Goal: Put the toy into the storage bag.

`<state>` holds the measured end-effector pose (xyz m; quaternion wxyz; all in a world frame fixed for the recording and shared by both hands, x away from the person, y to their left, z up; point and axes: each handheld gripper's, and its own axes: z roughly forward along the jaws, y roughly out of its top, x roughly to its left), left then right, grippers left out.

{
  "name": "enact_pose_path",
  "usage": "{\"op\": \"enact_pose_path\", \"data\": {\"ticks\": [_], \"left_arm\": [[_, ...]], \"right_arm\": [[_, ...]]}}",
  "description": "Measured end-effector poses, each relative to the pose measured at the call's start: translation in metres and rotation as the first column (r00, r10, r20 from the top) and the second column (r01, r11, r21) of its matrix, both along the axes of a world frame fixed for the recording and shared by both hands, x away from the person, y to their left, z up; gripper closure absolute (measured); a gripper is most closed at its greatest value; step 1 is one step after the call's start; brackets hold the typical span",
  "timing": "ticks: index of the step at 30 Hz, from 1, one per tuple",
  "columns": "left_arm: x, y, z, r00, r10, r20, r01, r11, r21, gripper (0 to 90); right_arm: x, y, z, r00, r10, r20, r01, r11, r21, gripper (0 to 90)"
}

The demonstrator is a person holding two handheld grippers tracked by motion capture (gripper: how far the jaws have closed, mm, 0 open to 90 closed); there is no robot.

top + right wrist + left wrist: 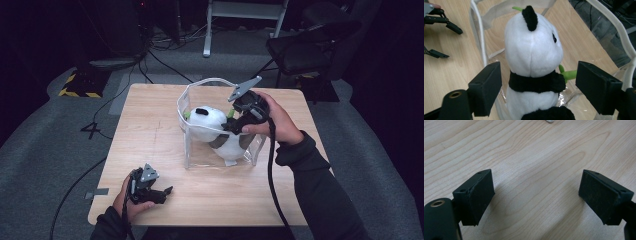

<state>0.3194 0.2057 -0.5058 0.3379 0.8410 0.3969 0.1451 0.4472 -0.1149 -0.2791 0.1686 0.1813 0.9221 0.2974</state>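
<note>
Black-and-white plush panda (532, 50), green stalk (568, 74), clear white-trimmed bag (192, 95)

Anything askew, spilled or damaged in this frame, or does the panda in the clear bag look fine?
Nothing stands out. The plush panda sits upright in the clear bag on the table, unspilled. The right gripper is open around it; the left gripper is open over bare wood.

high view: above the near table (150, 150) edge, looking forward and down | left gripper view: close over bare wood | right gripper view: close behind the panda (531, 55) | shared: panda (207, 122), table
</note>
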Motion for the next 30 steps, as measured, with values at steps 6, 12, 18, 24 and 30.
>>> {"op": "enact_pose_path", "data": {"ticks": [6, 12, 18, 24, 30], "left_arm": [[0.000, 0.000, 0.000, 1.0000, 0.000, 0.000, 0.000, 1.0000, 0.000, 13.1], [0.000, 0.000, 0.000, 1.0000, 0.000, 0.000, 0.000, 1.0000, -0.001, 13.1], [0.000, 0.000, 0.000, 1.0000, 0.000, 0.000, 0.000, 1.0000, -0.001, 13.1], [0.000, 0.000, 0.000, 1.0000, 0.000, 0.000, 0.000, 1.0000, -0.001, 13.1], [0.000, 0.000, 0.000, 1.0000, 0.000, 0.000, 0.000, 1.0000, -0.001, 13.1]], "right_arm": [[-0.009, -0.012, 0.004, 0.9998, -0.004, 0.021, 0.003, 0.999, 0.037, 20.3], [-0.017, -0.022, 0.008, 0.9994, 0.003, 0.035, -0.005, 0.999, 0.050, 20.5], [-0.023, -0.032, 0.007, 0.9989, 0.005, 0.046, -0.008, 0.999, 0.053, 19.5], [-0.031, -0.044, 0.007, 0.9975, -0.008, 0.070, 0.003, 0.997, 0.081, 18.3], [-0.039, -0.057, 0.004, 0.9955, -0.008, 0.095, 0.002, 0.998, 0.070, 19.2]]}}
